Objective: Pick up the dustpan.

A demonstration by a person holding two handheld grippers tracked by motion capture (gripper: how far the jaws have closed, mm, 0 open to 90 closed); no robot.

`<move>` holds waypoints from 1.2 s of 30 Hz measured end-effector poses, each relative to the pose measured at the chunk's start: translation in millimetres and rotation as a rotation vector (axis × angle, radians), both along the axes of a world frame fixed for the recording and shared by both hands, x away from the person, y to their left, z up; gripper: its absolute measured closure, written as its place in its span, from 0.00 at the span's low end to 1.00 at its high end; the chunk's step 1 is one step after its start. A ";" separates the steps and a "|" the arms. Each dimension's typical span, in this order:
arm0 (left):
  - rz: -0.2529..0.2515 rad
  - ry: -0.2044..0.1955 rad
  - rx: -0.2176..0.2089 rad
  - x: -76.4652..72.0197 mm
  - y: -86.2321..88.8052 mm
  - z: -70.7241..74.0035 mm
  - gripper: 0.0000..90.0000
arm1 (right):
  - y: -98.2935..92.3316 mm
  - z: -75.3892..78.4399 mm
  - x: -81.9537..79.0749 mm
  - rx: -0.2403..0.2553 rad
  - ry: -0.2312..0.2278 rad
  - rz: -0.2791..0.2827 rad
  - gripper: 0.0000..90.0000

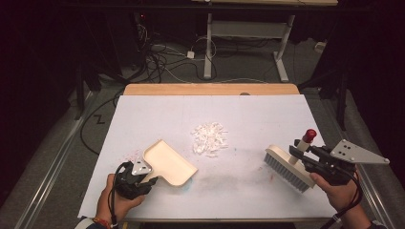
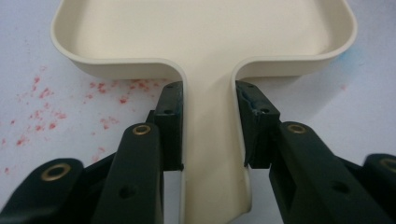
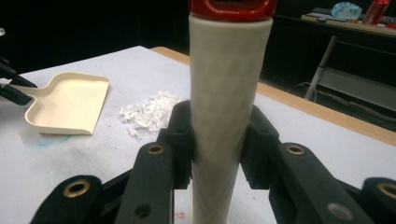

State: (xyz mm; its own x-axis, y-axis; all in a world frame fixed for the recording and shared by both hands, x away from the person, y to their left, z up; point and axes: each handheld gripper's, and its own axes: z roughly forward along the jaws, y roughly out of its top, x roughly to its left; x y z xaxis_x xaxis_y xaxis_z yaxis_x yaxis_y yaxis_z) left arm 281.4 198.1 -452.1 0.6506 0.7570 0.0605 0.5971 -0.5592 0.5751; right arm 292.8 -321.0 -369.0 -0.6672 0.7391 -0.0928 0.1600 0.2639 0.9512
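Note:
A cream dustpan lies flat on the white sheet at the near left, its mouth facing the far right. My left gripper is shut on the dustpan's handle, with a black pad pressed to each side. A pile of white paper shreds sits mid-table, a little beyond the pan. At the near right my right gripper is shut on the brush handle, which is cream with a red cap. The brush's head has grey bristles turned toward the table. The dustpan and shreds lie beyond the brush handle.
Red specks dot the sheet left of the dustpan. A faint blue smear marks the sheet by the pan's lip. The table's wooden far edge borders dark floor with cables and another table's legs.

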 end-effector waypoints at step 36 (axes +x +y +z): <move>-0.031 0.076 -0.065 9.1 -1.9 -12.8 0.71 | 7.8 -5.0 4.7 -0.020 0.016 0.012 0.77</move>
